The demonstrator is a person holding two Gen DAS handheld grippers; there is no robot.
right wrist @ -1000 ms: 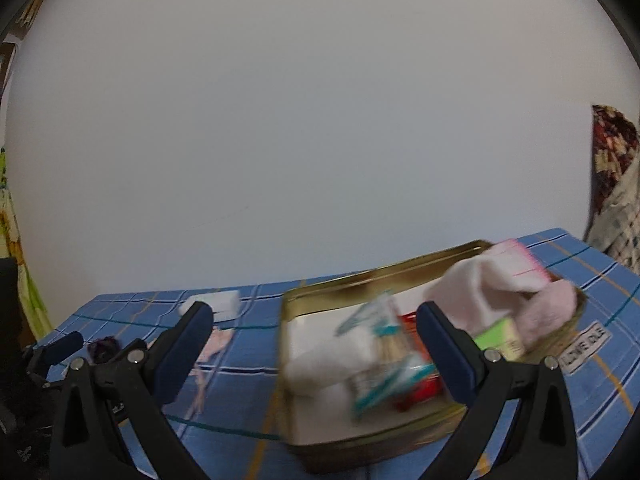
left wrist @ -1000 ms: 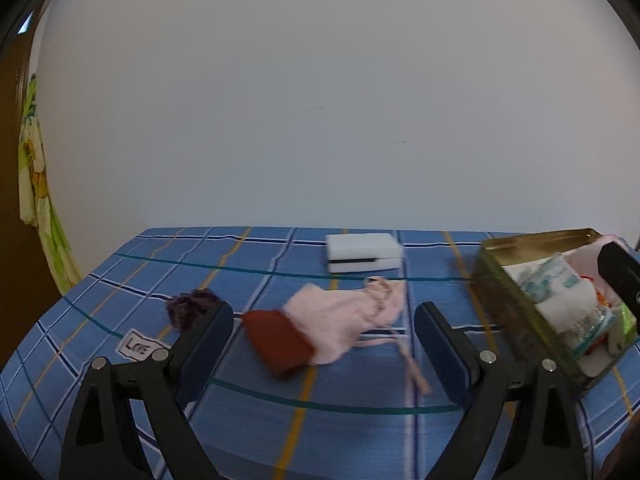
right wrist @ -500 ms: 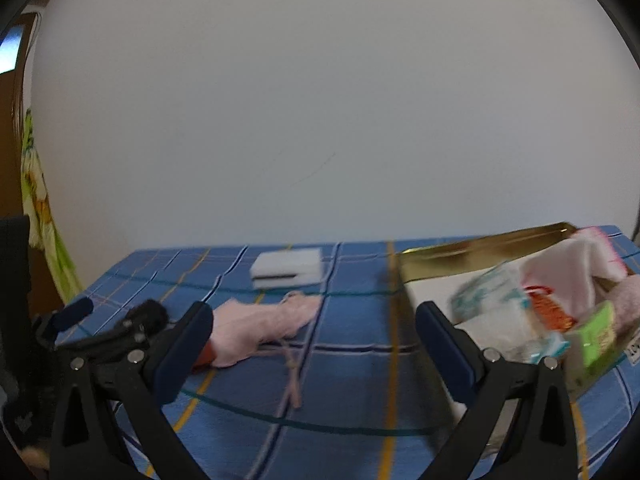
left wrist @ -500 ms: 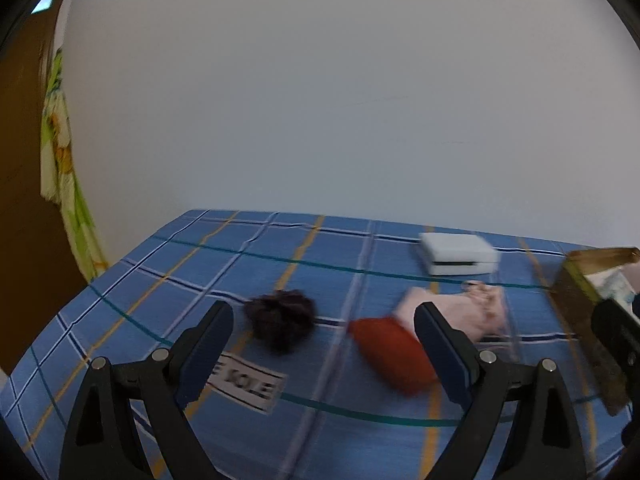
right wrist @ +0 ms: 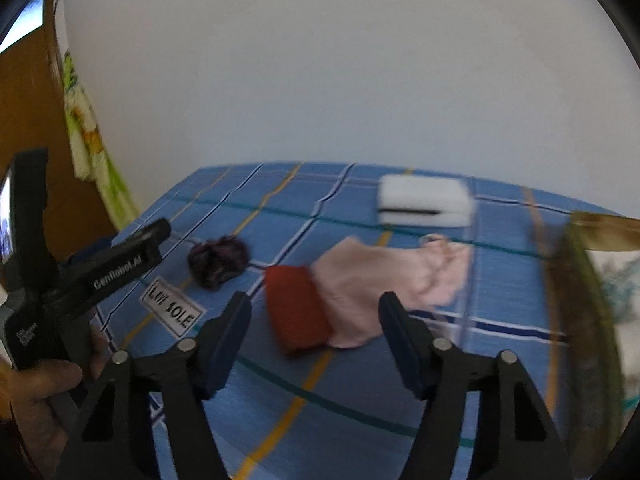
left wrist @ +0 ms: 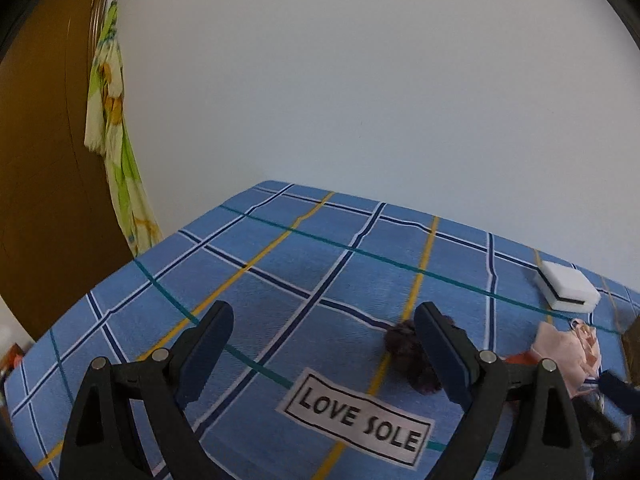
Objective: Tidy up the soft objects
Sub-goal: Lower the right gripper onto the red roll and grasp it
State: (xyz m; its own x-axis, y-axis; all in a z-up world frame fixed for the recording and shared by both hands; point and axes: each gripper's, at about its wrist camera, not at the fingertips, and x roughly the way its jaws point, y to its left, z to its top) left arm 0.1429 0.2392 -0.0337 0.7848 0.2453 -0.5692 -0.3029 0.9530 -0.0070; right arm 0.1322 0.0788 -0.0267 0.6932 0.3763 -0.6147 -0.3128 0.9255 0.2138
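A blue plaid cloth covers the surface before a white wall. The left claw gapes, grasping nothing. The right claw is closing, empty, at lower centre of its view, above a rust-red folded cloth touching a pink fabric pouch; a dark purple scrunchie lies left.

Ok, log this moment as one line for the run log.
left gripper: open, empty | right gripper: closing, nothing gripped, above red cloth | pink cloth: on bedspread
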